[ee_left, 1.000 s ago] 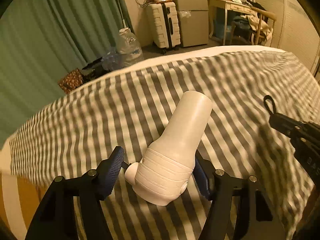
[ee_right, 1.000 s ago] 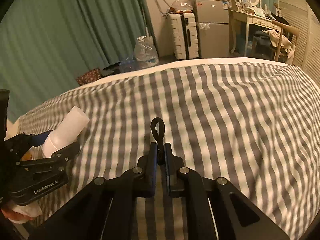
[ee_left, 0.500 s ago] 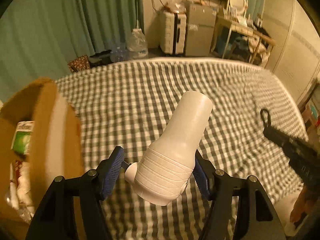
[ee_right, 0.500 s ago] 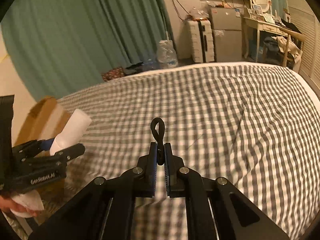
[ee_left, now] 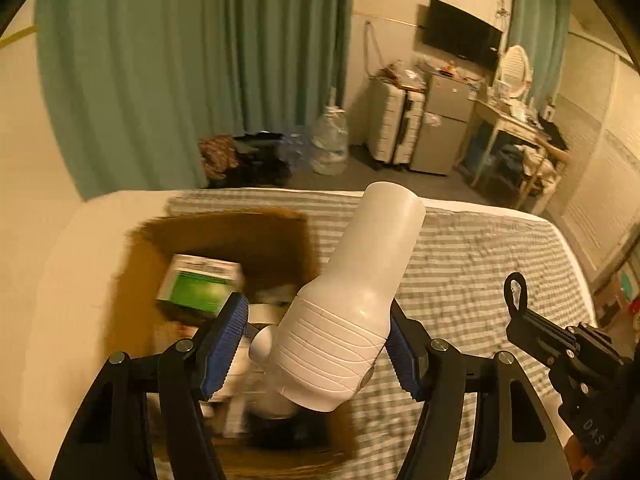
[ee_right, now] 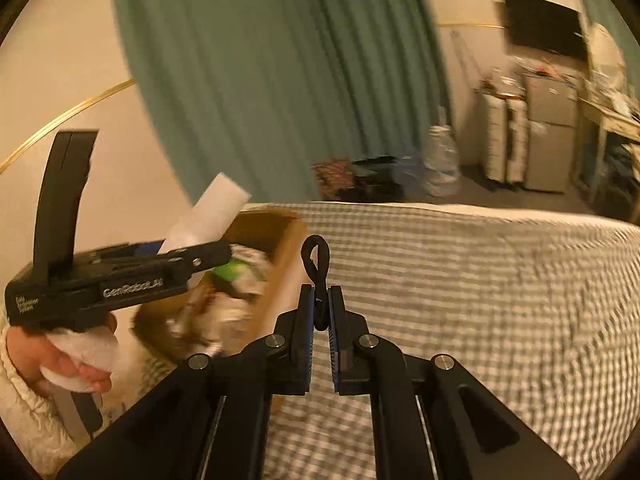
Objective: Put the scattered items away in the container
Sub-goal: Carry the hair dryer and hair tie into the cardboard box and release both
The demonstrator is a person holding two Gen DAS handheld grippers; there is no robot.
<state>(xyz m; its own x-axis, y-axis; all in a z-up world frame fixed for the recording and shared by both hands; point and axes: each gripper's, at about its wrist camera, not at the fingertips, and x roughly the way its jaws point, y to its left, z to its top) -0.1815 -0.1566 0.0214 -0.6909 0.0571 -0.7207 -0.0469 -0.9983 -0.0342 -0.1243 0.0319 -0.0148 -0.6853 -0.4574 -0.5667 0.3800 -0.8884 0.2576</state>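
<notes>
My left gripper [ee_left: 316, 340] is shut on a white hair dryer [ee_left: 352, 304], its barrel pointing up and away, held over the open cardboard box [ee_left: 136, 264] on the bed. The box holds a green-and-white carton [ee_left: 196, 284] and other blurred items. My right gripper [ee_right: 320, 304] is shut on a thin black cord loop [ee_right: 316, 260] that sticks up between its pads. In the right wrist view the left gripper [ee_right: 208, 256] with the hair dryer [ee_right: 212, 212] hangs over the box [ee_right: 280, 264] at the left. The right gripper [ee_left: 520, 320] shows at the right of the left wrist view.
The box stands at the corner of a bed with a grey-and-white checked cover [ee_right: 480, 300]. Beyond the bed are green curtains [ee_left: 180, 80], a large water bottle [ee_left: 330, 148], a white suitcase [ee_left: 394, 128], a small fridge [ee_left: 444, 124] and a desk [ee_left: 516, 128]. A person's hand [ee_right: 64, 356] holds the left gripper.
Both grippers have risen and swung left across the bed. The cardboard box has come under the left gripper and the hair dryer. Both grips are unchanged.
</notes>
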